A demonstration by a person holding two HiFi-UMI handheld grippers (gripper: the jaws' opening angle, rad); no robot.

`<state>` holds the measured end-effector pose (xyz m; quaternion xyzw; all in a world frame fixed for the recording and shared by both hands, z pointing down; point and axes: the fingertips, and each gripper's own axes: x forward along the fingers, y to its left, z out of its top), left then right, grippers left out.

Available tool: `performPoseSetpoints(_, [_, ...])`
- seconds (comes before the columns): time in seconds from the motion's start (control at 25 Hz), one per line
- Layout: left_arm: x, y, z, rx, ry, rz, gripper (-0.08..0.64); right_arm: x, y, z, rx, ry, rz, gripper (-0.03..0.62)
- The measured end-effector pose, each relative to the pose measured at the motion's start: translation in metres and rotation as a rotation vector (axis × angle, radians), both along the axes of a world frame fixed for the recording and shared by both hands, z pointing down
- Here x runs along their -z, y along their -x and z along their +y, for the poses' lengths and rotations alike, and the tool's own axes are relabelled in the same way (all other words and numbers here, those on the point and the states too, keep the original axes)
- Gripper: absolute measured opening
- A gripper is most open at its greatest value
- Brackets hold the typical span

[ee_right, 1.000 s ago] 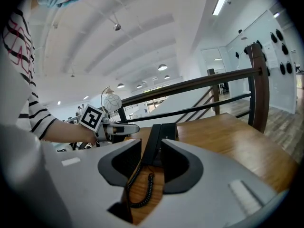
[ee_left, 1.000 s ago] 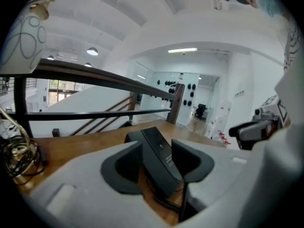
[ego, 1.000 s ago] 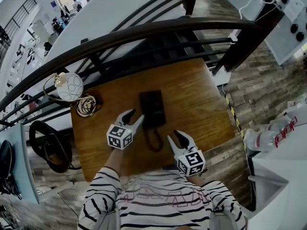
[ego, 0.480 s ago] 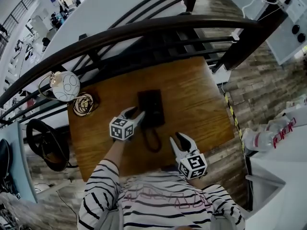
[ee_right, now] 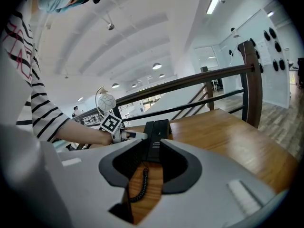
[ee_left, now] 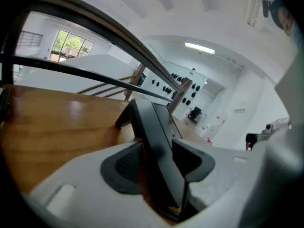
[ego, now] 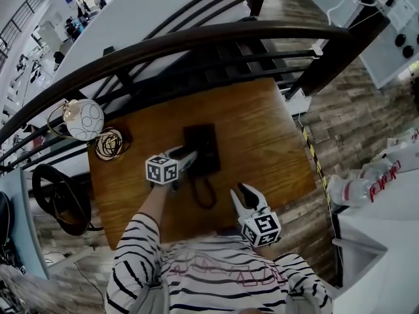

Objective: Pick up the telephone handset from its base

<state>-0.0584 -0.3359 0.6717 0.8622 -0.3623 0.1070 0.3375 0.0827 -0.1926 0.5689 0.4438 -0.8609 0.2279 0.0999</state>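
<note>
Your left gripper point(ego: 186, 154) straddles the black plastic telephone handset point(ee_left: 159, 146); its long axis runs straight ahead between wide jaws, just opened further.

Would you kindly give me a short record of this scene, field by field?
surface: wooden table
phone: black base, handset resting on it, coiled cord trailing towards the person
left tool: open, jaws just opening, straddling the handset
right tool: open, jaws just closing, nothing between them, over the table's near edge
task: handset not lifted yet
</note>
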Motion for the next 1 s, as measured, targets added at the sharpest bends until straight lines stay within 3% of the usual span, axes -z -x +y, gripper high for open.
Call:
performPoseSetpoints(0.28, [-0.006,-0.003,-0.004,0.017,0.055,0.060,0.196,-0.003,-0.004,-0.001,-0.002,0.011,-0.003,0.101])
performPoseSetpoints(0.72, [-0.006,-0.005,-0.005,0.024,0.047,0.007,0.166,-0.007,-0.010,0.000,-0.012,0.017,-0.005,0.100])
performPoseSetpoints(1.0, [-0.001,-0.005,-0.004,0.021,0.045,0.023,0.139,-0.008,-0.010,0.001,-0.013,0.023,-0.012,0.098])
